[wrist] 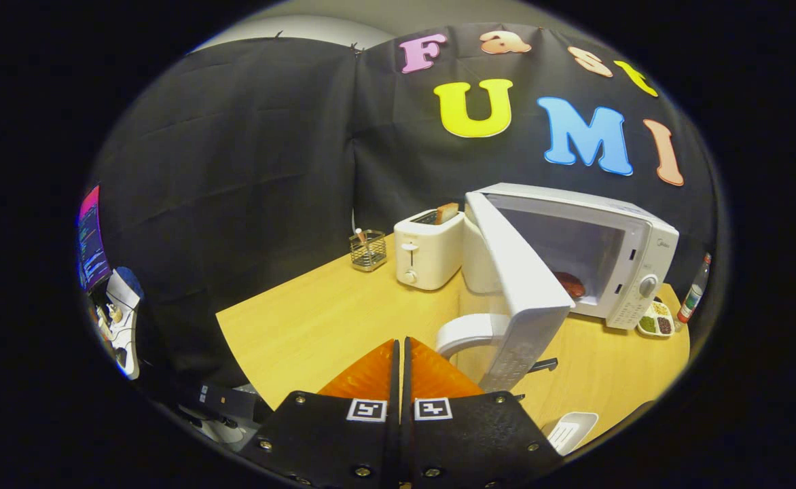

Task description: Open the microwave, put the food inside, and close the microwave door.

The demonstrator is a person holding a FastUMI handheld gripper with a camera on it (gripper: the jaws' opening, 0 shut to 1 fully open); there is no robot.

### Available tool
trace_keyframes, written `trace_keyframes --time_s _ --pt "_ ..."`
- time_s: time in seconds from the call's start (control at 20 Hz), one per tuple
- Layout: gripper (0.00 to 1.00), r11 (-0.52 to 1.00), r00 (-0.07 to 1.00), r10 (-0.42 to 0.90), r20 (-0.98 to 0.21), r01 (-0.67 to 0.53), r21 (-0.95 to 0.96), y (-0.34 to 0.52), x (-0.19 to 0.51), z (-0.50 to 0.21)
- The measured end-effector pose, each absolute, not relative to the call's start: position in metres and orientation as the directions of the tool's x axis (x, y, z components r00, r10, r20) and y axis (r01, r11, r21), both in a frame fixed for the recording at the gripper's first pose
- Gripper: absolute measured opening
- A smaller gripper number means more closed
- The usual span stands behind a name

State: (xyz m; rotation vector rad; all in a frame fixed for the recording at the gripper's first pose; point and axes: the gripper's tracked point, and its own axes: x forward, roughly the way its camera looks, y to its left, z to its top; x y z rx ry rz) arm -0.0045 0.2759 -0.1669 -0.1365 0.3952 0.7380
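Already the food sits inside, so by my reading the step in hand is the last one: closing the door.

Going left to right, a small wire basket [368, 250] stands at the back of the counter [316, 326], and just beside it a white toaster [428, 257] has a slice of bread [447, 212] poking up from a slot. Nearer the camera, the hand-held gripper [401, 350] has its two fingers pressed together with nothing between them, hovering over the bare counter just left of the door's lower edge.

Next comes the microwave door [517, 288], swung wide open and standing out toward the camera, its handle [466, 333] curving off the near end. Behind it the microwave [585, 251] gapes, and the food [570, 284], a dark reddish lump, rests on the cavity floor. A divided dish [657, 320] and a bottle [693, 295] sit to the right of the appliance.

The next move probably calls for the closed fingers to get round to the outer face of the door and push it toward the cavity until it latches. Whether the fingers touch the door now, I cannot tell.
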Motion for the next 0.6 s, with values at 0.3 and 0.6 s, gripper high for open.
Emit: trace_keyframes --time_s 0.3,0.6 --pt "0.01 0.798 0.721 0.562 -0.406 -0.601 0.038 0.234 0.032 -0.165" --pt "0.01 0.833 0.750 0.521 -0.407 -0.551 0.051 0.207 0.064 -0.165"
